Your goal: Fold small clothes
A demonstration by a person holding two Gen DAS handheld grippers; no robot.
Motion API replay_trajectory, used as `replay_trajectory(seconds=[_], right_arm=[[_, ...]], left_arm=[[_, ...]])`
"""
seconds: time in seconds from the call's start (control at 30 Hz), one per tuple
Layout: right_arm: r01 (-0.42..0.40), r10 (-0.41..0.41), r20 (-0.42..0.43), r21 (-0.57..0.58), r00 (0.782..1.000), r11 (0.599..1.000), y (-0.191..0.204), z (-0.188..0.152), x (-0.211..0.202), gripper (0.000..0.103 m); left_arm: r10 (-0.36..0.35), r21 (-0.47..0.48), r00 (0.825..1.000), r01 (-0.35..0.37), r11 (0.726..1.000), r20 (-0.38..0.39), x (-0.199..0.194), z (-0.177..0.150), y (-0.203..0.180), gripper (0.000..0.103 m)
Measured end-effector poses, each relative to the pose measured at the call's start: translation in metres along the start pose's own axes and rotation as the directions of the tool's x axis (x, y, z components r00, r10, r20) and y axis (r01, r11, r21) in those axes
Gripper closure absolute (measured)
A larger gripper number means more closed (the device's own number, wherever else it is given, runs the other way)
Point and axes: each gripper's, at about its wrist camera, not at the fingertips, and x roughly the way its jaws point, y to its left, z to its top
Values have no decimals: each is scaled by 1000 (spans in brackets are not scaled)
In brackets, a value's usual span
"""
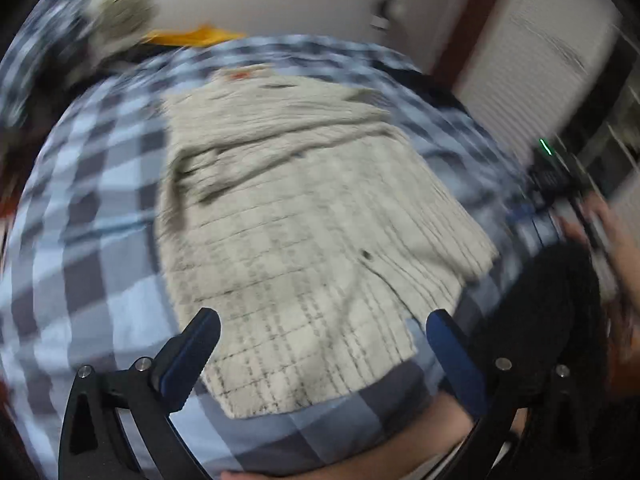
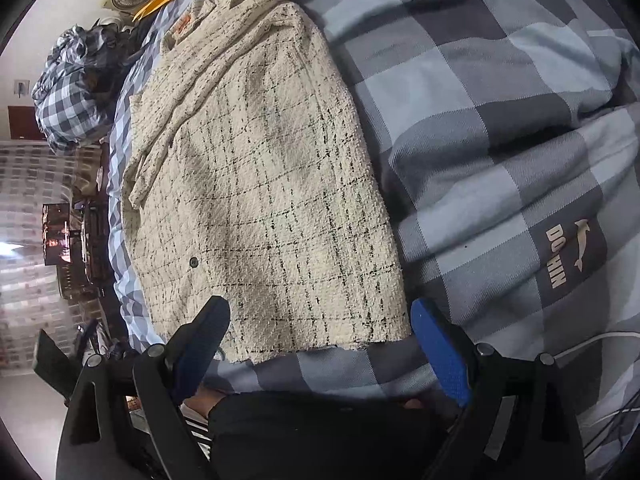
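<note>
Jacket lies flat on checked bedding — ready for folding. Left gripper and right gripper wide open, empty — poised at near hem.

Your left wrist view smeared with motion blur, your right wrist view sharp, soft even daylight, faint shadows, fisheye bending and black corners.

The left gripper has its jaws spread wide and holds nothing. The right gripper is likewise spread wide and holds nothing.
</note>
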Motion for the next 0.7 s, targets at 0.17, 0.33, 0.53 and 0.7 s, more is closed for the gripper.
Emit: replay_trajectory(seconds=[0.17,0.33,0.53,0.7], right_arm=[[-7,7,-9,-1,1000,1000,-1,2,2,13],[-9,9,-11,-3,1000,1000,-2,2,3,13],[-3,2,-24,-10,1000,1000,1,4,5,13],[14,-16,-42,-39,999,999,6,5,8,13]], left_arm=[[-61,-241,984,18,970,-170,44,-18,38,0],[-169,-376,963,79,923,-212,77,-40,46,0],[404,-215,859,-479,851,-314,61,-30,37,0],[572,-108,684,-679,726,-452,80,-36,59,0]])
